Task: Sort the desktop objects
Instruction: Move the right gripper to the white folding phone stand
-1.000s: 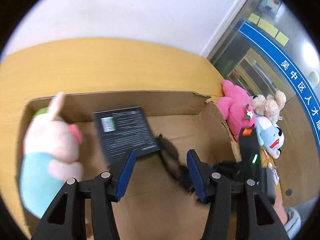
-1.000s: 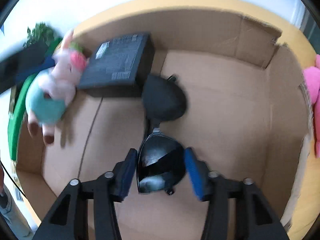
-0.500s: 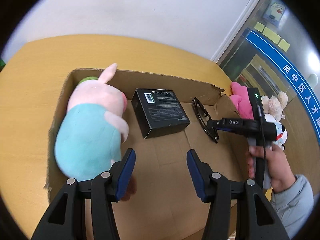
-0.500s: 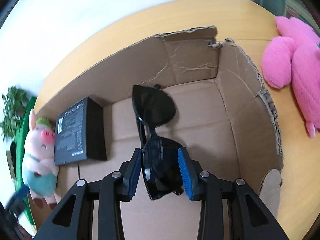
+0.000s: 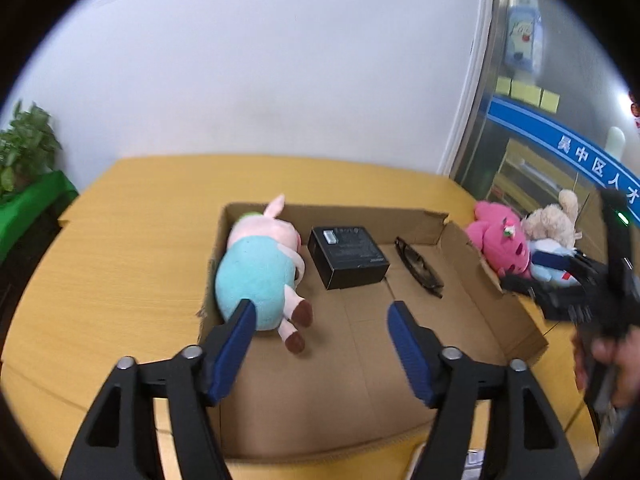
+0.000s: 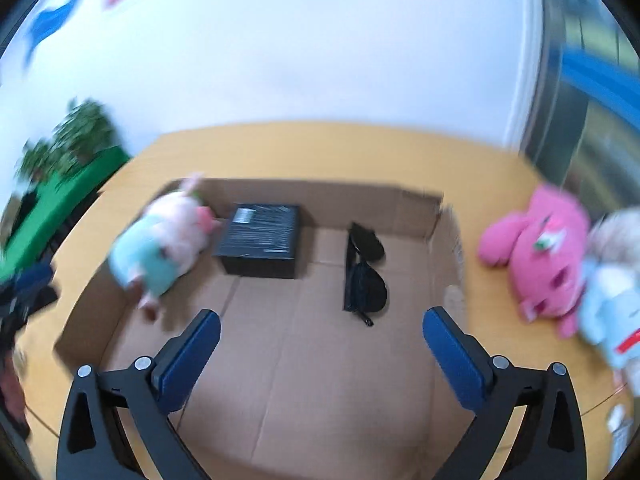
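An open cardboard box (image 5: 348, 364) (image 6: 304, 360) lies on the yellow table. Inside it lie a pig plush in a teal shirt (image 5: 260, 276) (image 6: 160, 244), a black carton (image 5: 348, 256) (image 6: 260, 240) and black sunglasses (image 5: 418, 266) (image 6: 364, 276). My left gripper (image 5: 320, 316) is open and empty above the box's near half. My right gripper (image 6: 320, 328) is open and empty, raised above the box, with the sunglasses lying beyond it. The right gripper's body shows at the right edge of the left wrist view (image 5: 580, 292).
A pink plush (image 5: 500, 240) (image 6: 540, 252), a beige plush (image 5: 554, 220) and a white and blue plush (image 6: 612, 312) lie on the table right of the box. A green plant (image 5: 24, 152) stands far left. A wall runs behind the table.
My right gripper has opened and let the sunglasses go in the box, then pulled back and up. My left gripper has let go of the pig plush and drawn back.
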Demonstrator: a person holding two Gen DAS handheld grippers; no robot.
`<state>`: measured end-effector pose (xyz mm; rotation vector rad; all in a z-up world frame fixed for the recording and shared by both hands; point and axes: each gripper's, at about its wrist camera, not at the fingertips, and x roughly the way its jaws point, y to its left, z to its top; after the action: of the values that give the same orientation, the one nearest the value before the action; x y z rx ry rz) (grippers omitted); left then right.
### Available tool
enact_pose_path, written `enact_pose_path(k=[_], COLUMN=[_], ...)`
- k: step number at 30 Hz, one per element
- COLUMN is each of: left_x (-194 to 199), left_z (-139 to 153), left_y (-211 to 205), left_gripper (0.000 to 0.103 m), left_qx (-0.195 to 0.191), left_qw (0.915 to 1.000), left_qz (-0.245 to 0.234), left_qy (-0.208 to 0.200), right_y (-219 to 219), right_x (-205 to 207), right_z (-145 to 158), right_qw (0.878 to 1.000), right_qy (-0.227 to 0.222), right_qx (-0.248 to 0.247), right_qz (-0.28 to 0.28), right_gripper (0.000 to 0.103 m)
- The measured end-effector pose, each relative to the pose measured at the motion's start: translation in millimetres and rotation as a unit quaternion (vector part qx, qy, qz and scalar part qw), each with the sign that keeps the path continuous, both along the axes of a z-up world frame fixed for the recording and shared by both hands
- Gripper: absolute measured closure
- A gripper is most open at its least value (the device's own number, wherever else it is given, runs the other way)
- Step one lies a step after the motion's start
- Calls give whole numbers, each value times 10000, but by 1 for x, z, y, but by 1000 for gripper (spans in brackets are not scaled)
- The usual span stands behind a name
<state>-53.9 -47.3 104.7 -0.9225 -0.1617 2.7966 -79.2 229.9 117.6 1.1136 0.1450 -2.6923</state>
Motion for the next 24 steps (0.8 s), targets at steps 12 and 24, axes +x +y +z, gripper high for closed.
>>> enact_pose_path(k=[12,24], left_x=[77,123], left_z=[19,19], left_y=[46,74], left_gripper=[24,24], left_qx=[68,-47], left_qw=[9984,9975], left_qz=[-263,-517], left_qy=[499,477], right_y=[-5,-6], right_x=[126,172], right_z=[37,22], right_qw=[9966,9967], right_qy=[766,659], right_qx=[146,-207], right_qz=[-258,-416], right_gripper=[0,0])
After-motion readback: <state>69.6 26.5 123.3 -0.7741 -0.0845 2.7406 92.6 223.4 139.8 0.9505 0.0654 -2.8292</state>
